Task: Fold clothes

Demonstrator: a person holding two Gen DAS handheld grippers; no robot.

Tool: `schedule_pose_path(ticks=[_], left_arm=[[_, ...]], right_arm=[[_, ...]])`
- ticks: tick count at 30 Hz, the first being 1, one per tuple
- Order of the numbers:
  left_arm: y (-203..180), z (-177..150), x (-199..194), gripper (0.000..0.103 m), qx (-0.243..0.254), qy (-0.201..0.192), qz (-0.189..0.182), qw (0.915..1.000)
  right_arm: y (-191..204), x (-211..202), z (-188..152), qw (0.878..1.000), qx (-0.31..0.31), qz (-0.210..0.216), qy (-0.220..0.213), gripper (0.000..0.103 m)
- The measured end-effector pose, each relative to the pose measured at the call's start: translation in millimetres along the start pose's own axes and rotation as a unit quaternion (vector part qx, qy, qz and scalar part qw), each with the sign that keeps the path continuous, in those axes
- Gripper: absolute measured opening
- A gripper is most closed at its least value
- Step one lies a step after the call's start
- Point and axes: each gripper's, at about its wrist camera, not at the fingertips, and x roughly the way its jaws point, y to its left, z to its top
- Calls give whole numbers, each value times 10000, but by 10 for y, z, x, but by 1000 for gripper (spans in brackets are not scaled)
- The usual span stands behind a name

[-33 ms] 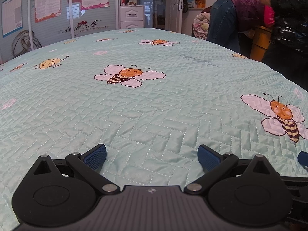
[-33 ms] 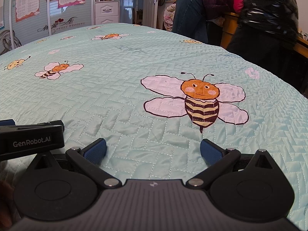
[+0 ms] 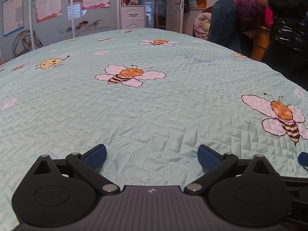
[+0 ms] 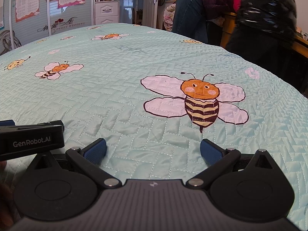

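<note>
Bee-print quilt [image 3: 154, 115] fills both views, no clothes visible. Both my grippers, left [image 3: 152, 156] and right [image 4: 153, 151], hover spread, empty; pinching now risks snagging quilt.

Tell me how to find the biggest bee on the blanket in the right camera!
Start with the mint-green quilted bedspread that fills the right wrist view. Look just ahead of the open right gripper, a little to its right: there sits the big bee. Unlike the smaller bee far off to the left, it faces you, with pink cheeks and four spread pale wings.
</note>
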Motion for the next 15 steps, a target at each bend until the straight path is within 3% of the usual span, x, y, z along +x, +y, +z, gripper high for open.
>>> schedule_pose_path(ticks=[5, 9, 13, 15], left_arm=[[121, 1, -215, 103, -231, 186, 27, 9996], [295, -150, -754, 103, -724, 850, -70, 9937], [605, -577, -1544, 102, -627, 985, 342, 9926], [786, -787, -1970, 102, -527, 843, 587, 9933]], right_arm=[[55, -424, -217, 9991, 65, 397, 158, 102], [100, -764, -391, 9970, 117, 713, 284, 102], [144, -1103, -565, 9937, 168, 1029, 410, 102], [166, -1273, -652, 9916, 194, 1187, 473, 102]])
